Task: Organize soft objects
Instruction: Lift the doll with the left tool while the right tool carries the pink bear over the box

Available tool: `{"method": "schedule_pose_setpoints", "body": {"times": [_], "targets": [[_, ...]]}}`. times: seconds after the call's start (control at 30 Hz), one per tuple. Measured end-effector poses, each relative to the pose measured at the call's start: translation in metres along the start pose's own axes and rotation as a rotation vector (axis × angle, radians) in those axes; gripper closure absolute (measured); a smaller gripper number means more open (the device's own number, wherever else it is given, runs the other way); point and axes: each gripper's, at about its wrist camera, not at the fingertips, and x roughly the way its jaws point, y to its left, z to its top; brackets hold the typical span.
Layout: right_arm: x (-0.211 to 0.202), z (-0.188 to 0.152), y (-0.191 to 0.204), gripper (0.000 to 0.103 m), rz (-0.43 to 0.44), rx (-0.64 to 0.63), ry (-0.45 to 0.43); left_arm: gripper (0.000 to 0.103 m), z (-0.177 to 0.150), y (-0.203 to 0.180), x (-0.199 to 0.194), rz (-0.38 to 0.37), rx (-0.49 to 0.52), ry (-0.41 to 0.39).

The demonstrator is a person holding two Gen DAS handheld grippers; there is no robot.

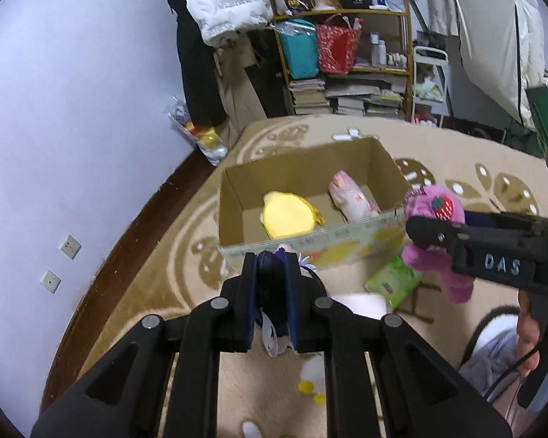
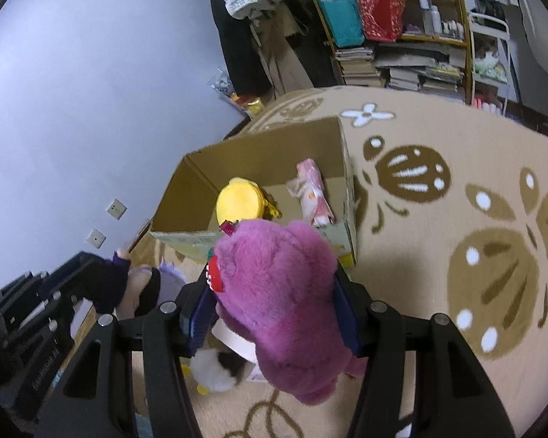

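An open cardboard box (image 1: 233, 189) (image 2: 197, 179) stands on the patterned rug, with a yellow plush (image 1: 286, 215) (image 2: 237, 200) and a pink-and-white plush (image 1: 350, 197) (image 2: 312, 189) inside. My left gripper (image 1: 272, 266) is shut on a small doll with dark purple hair (image 1: 270, 292), held above the rug just in front of the box's near wall. My right gripper (image 2: 274, 284) is shut on a purple plush bear (image 2: 281, 292) with a red strawberry patch, near the box's right front corner. In the left wrist view that bear (image 1: 434, 204) hangs from the right gripper (image 1: 431, 233).
A green packet (image 1: 392, 281) and a white plush with yellow feet (image 1: 312, 372) (image 2: 212, 368) lie on the rug below the grippers. A crowded shelf (image 1: 347, 54) with bags and book stacks stands behind the box. A pale wall runs along the left.
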Motion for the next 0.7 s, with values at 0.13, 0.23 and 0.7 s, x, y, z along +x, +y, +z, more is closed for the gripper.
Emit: {"method": "schedule_pose_setpoints", "body": {"times": [0.13,0.23,0.7], "targets": [[-0.004,0.012,0.005,0.042,0.001,-0.025,-0.017,0.090,0.022,0.010,-0.003,0.034,-0.007,-0.043],[-0.008,0.023,0.006,0.042,0.002,-0.040,-0.034,0.090,0.038,0.017,-0.002,0.035,-0.012,-0.069],[-0.002,0.072,0.012,0.042,0.011,-0.090,-0.095,0.090,0.084,0.030,0.037,0.106,0.006,-0.103]]}}
